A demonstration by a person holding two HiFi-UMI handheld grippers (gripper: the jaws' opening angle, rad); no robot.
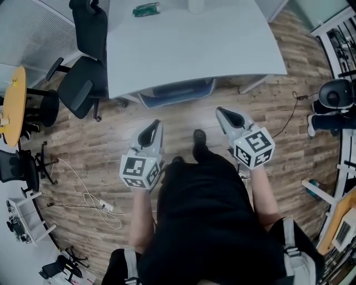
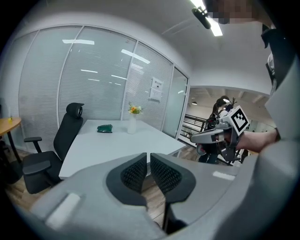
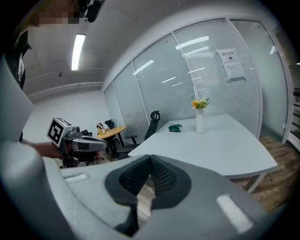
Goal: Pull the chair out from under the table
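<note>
White table (image 1: 211,50), green object (image 1: 146,9), vase of flowers (image 3: 200,121) on top

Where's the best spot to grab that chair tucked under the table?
Probably the top rail of the chair back, coming from the person's side: only that curved back shows past the table edge; the seat is hidden underneath.

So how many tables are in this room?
2. The big white table fills the top middle of the head view. A small round yellow table sits at that view's far left edge. More could be hidden outside the pictures.
</note>
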